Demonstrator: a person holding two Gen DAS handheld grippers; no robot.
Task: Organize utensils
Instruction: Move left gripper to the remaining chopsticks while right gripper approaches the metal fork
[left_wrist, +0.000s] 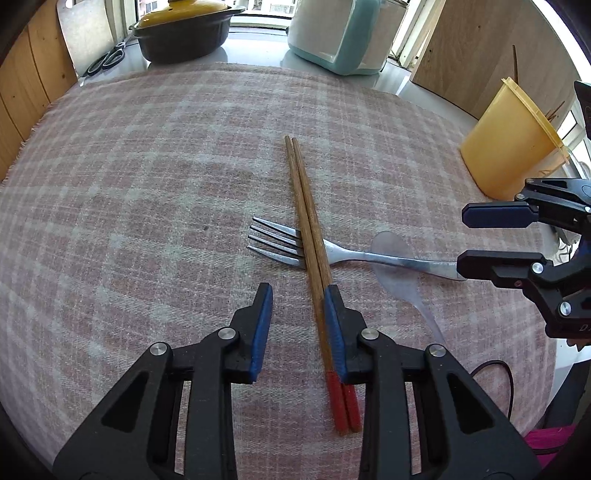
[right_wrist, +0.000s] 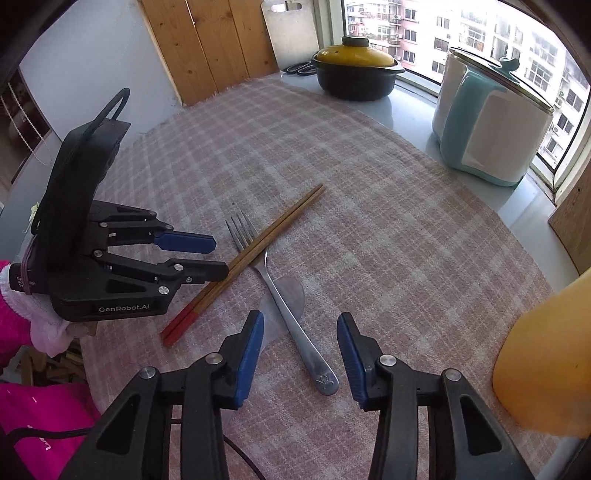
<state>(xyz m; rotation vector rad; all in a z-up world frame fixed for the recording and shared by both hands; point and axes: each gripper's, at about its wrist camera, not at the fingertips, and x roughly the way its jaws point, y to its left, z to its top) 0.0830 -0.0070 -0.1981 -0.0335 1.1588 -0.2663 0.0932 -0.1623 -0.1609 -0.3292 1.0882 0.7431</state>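
Observation:
A pair of wooden chopsticks (left_wrist: 308, 229) with red ends lies across a metal fork (left_wrist: 332, 251) on the pink checked cloth (left_wrist: 147, 184). A clear plastic spoon (left_wrist: 399, 269) lies under the fork's handle. My left gripper (left_wrist: 299, 295) is open, low over the cloth, with the chopsticks against its right pad. My right gripper (right_wrist: 301, 325) is open around the fork handle (right_wrist: 306, 343), above the spoon (right_wrist: 286, 299). The chopsticks (right_wrist: 251, 254) and left gripper (right_wrist: 218, 254) also show in the right wrist view. A yellow utensil cup (left_wrist: 513, 144) stands at the right.
A black pot with a yellow lid (right_wrist: 356, 70), a white and teal container (right_wrist: 487, 125), scissors (left_wrist: 107, 61) and a cutting board (right_wrist: 291, 29) stand at the back by the window. Wooden boards (right_wrist: 207, 44) border the cloth. The yellow cup (right_wrist: 546, 354) is close to my right gripper.

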